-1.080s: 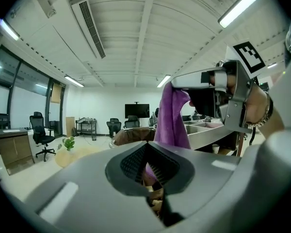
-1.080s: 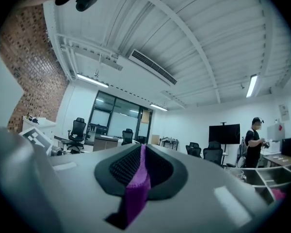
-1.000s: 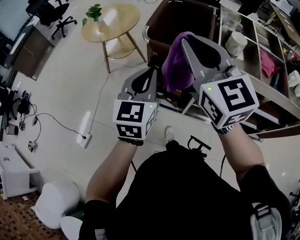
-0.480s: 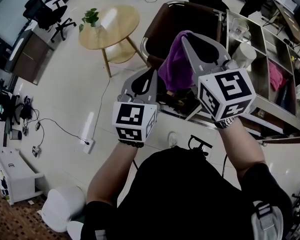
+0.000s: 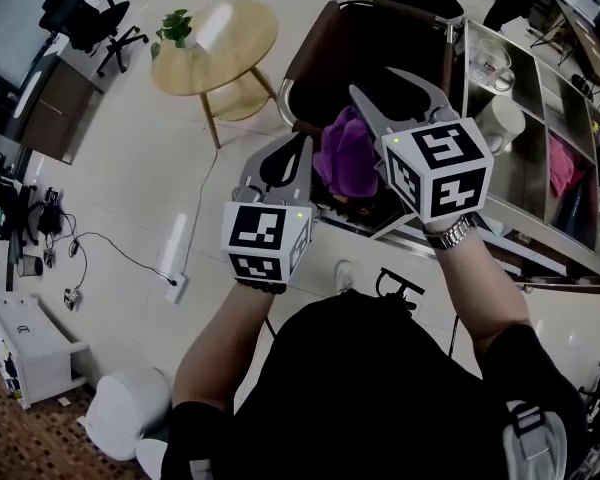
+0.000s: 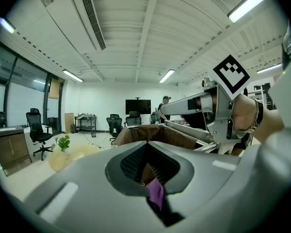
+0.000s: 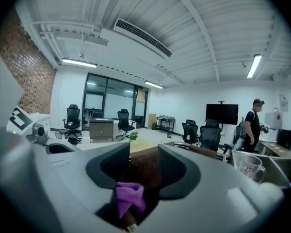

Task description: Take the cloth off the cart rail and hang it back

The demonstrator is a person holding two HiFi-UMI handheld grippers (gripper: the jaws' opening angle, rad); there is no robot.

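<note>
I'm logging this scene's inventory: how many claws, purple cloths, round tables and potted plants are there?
Claws: 2, left claw and right claw
Purple cloth: 1
Round table: 1
Plant: 1
Total: 5

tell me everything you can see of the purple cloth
The cloth is purple, soft-looking, bunched into a crumpled lump. It lies low between the fingers of the right gripper, whose jaws have just been opening and stand clear of it. It seems to rest on the near rim of the cart's brown bag. The left gripper, fingers together, is at its edge; whether it pinches a fold I cannot tell.
</note>
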